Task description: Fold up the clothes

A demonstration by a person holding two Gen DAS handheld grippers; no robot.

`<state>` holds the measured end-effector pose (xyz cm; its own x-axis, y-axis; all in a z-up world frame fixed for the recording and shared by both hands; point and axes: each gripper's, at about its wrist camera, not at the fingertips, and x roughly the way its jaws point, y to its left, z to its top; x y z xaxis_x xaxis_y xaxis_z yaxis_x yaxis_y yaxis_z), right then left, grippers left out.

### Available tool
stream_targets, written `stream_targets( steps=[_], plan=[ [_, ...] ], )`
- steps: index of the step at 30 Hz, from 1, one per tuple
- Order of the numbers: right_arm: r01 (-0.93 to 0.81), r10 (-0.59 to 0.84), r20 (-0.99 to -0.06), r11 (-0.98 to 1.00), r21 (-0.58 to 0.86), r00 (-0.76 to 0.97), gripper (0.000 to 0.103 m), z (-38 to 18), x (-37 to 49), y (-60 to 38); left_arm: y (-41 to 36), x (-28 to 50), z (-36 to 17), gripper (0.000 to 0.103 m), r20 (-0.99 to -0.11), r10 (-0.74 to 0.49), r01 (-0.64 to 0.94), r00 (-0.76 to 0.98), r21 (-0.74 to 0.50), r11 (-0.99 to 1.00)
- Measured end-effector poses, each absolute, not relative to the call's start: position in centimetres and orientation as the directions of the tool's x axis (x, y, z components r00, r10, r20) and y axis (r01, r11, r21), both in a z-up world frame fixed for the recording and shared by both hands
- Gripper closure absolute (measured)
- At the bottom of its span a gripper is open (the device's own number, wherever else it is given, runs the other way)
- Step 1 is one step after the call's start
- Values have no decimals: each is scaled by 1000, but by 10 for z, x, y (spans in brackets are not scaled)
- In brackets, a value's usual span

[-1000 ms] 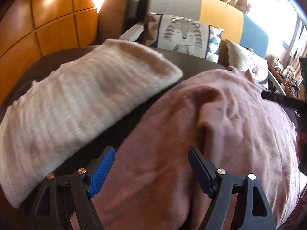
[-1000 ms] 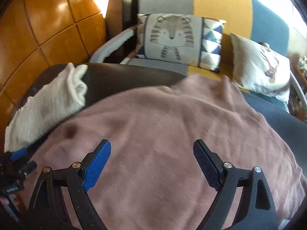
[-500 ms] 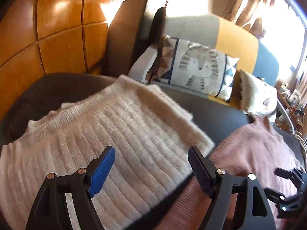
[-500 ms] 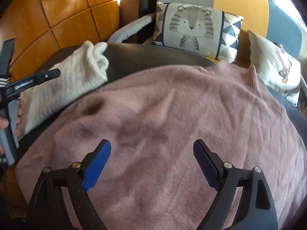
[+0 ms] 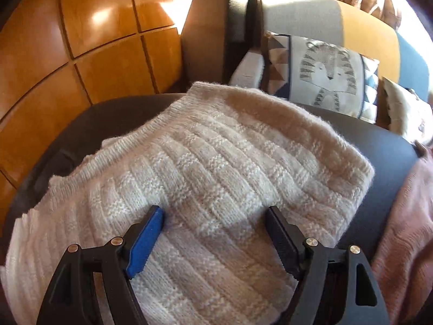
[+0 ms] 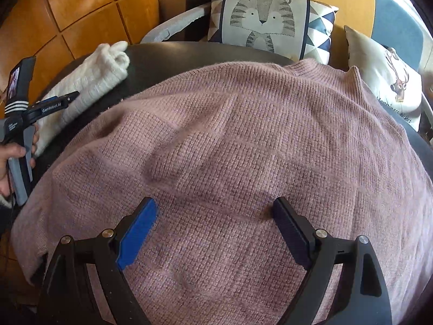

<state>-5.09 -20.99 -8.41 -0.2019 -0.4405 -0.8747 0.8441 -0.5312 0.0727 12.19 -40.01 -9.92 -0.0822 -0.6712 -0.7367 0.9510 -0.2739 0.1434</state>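
Observation:
A folded cream knit sweater lies on the dark round table. My left gripper hovers just over its near half, jaws wide open with nothing pinched between them. A pink knit sweater is spread flat over most of the table, its collar at the far side. My right gripper stands open close above the sweater's near middle, and no cloth is caught between its pads. In the right wrist view the cream sweater sits at the far left, with the left gripper and a hand beside it.
Behind the table is a sofa with a tiger cushion and a deer cushion. An orange wood-panelled wall runs along the left. A strip of bare dark tabletop separates the two sweaters.
My left gripper has swung left, off the pink sweater and over the cream one. My right gripper has sunk closer to the pink sweater. Both stay open.

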Motion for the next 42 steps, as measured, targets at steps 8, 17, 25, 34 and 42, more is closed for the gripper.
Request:
stream_targets(
  steps=[8, 17, 25, 34, 42],
  plan=[
    [842, -433, -877, -535, 65, -207, 13, -85, -49, -215, -463, 187, -102, 23, -719, -693, 953, -47, 176, -248],
    [840, -425, -882, -538, 66, -204, 13, -85, -47, -217, -496, 240, -97, 24, -747, -664, 965, 10, 182, -190],
    [845, -425, -878, -532, 47, -219, 12, -78, -40, -221, -408, 240, -60, 26, -776, -584, 922, -239, 7, -387],
    [848, -477, -832, -529, 14, -284, 12, -51, -34, -237, -265, 216, -76, 26, -821, -309, 761, -480, -214, -613],
    [861, -494, -834, -506, 47, -245, 12, -59, -42, -291, -247, 209, -111, 29, -838, -380, 825, -391, -137, -549]
  ],
)
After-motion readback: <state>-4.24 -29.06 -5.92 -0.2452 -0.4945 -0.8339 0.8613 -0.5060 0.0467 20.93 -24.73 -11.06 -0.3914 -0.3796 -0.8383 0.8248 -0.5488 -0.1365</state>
